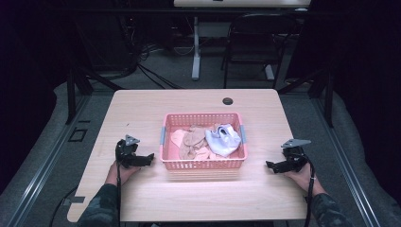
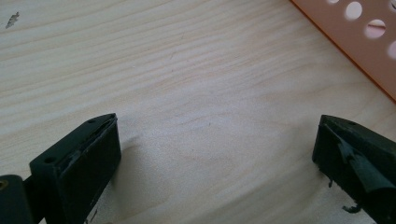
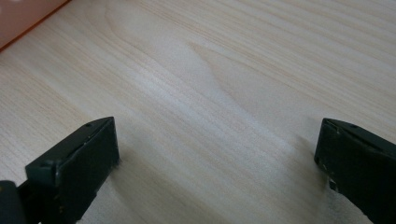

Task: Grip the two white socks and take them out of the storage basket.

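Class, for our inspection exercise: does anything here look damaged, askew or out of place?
The left gripper has a torn, peeling pad on one jaw, with frayed bits hanging. Otherwise the basket sits square on the table, clothes inside.

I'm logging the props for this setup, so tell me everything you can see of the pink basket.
The basket is a pink, rectangular, plastic-looking tray with walls pierced by rows of small holes and a grey handle on each short side. It sits upright and flat at the middle of the wooden table, between the two grippers, touched by neither. Inside lie crumpled cloths: beige ones toward the left, a pale blue-white one toward the right. A corner of its wall shows in the left gripper view.
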`<state>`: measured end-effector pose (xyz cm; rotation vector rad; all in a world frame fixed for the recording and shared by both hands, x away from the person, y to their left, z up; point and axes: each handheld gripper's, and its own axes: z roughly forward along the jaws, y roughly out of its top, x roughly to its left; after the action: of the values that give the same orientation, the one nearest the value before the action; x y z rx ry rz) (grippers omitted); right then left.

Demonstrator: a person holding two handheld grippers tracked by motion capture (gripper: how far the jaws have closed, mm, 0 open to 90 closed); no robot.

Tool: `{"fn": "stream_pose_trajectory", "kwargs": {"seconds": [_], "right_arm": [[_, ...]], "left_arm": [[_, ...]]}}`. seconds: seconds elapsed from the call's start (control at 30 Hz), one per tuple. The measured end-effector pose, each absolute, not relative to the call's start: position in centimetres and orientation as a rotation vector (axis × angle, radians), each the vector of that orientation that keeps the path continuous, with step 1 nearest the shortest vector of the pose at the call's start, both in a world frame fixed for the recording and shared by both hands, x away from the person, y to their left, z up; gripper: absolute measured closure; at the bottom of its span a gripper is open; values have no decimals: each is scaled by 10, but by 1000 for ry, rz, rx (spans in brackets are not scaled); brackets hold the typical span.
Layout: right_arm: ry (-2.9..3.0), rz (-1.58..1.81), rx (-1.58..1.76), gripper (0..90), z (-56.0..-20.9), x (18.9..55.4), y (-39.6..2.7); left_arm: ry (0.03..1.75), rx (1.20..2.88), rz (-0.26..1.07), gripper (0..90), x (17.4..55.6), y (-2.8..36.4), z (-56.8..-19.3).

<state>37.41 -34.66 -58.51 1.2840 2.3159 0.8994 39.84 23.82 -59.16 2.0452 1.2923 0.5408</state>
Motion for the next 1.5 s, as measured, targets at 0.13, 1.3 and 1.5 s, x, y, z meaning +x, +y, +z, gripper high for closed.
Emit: {"fn": "stream_pose_trajectory", "kwargs": {"seconds": [0.13, 1.3, 1.5], "right_arm": [[2313, 898, 1288, 0, -585, 374, -347], [2491, 684, 1338, 13, -538, 391, -317], [2486, 723, 1354, 18, -522, 391, -314]], "left_arm": [[1292, 2046, 541, 9, 398, 238, -592], [1291, 2048, 540, 9, 398, 238, -591], [1291, 2049, 540, 9, 398, 238, -591]]}}
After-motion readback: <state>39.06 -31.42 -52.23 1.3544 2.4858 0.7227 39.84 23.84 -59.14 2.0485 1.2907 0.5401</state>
